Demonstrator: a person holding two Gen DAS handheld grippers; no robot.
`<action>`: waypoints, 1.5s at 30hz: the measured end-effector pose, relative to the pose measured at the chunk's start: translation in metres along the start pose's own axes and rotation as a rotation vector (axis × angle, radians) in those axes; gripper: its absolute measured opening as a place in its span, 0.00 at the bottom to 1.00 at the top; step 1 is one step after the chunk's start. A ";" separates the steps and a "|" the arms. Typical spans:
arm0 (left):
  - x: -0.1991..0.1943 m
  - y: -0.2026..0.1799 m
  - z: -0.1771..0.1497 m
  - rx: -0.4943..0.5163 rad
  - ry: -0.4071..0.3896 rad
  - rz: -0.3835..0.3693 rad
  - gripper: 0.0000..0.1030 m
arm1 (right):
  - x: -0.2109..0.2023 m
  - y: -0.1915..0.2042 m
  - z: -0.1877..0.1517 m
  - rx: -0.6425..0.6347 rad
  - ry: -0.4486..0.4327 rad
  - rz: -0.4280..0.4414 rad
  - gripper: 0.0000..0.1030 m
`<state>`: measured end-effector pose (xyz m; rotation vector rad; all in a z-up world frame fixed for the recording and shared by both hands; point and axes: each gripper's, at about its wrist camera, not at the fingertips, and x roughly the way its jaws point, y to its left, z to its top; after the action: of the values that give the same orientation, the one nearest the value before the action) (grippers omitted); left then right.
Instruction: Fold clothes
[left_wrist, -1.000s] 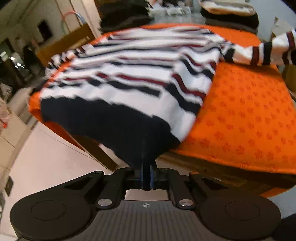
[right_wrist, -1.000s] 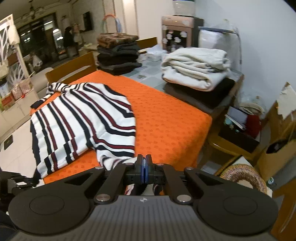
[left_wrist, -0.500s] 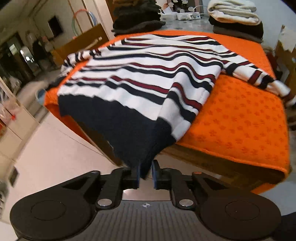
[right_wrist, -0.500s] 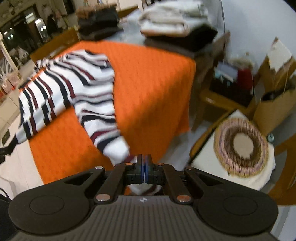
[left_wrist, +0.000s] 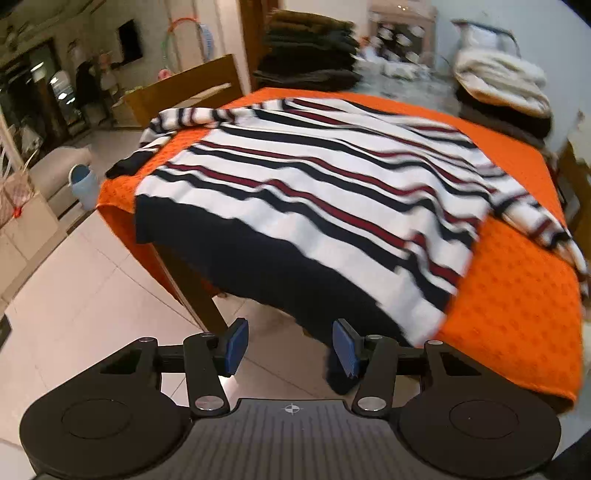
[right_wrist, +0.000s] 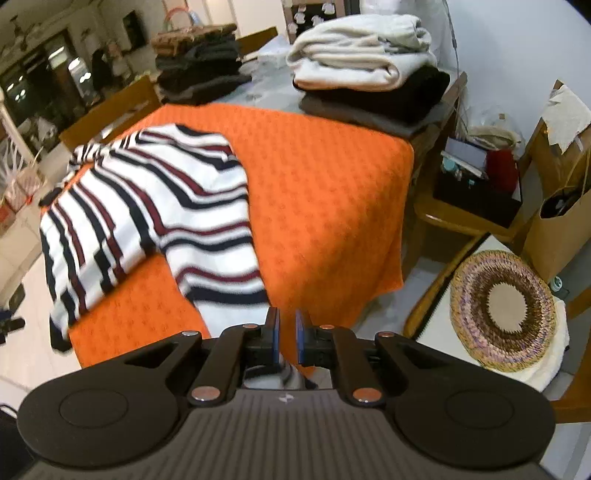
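A white sweater (left_wrist: 314, 184) with black and dark red stripes lies spread on the orange-covered table (left_wrist: 517, 295). Its black hem (left_wrist: 258, 258) drapes over the near table edge. My left gripper (left_wrist: 291, 345) hovers just in front of that hem, its jaws opening with nothing pressed between them. In the right wrist view the sweater (right_wrist: 147, 206) lies to the left, and one sleeve (right_wrist: 225, 273) runs down over the edge of the table (right_wrist: 325, 184) towards my right gripper (right_wrist: 286, 334). Its jaws are opening by a narrow gap. The cuff hangs beneath them, partly hidden.
A dark stack of folded clothes (right_wrist: 199, 70) and a cream-and-black stack (right_wrist: 365, 66) sit at the table's far end. A wooden chair (left_wrist: 184, 92) stands at the left. A stool with a box (right_wrist: 476, 188), a woven round mat (right_wrist: 502, 306) and a paper bag (right_wrist: 554, 229) crowd the right.
My left gripper let go of the black hem, spread its jaws and drew back. My right gripper came down with the sleeve, which now lies over the table edge, and its jaws parted slightly.
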<state>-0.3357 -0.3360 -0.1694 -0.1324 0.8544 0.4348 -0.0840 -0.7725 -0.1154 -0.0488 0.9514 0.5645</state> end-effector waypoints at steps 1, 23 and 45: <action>0.003 0.009 0.001 -0.022 -0.004 -0.002 0.52 | 0.003 0.007 0.004 0.008 -0.008 0.000 0.10; 0.089 0.118 0.024 0.559 -0.124 -0.130 0.52 | 0.042 0.240 -0.037 0.052 -0.077 -0.029 0.20; 0.119 0.212 0.061 0.831 -0.233 -0.439 0.56 | 0.144 0.468 -0.112 0.009 -0.182 -0.226 0.30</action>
<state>-0.3140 -0.0886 -0.2063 0.4845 0.6927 -0.3286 -0.3276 -0.3415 -0.1993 -0.0937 0.7597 0.3494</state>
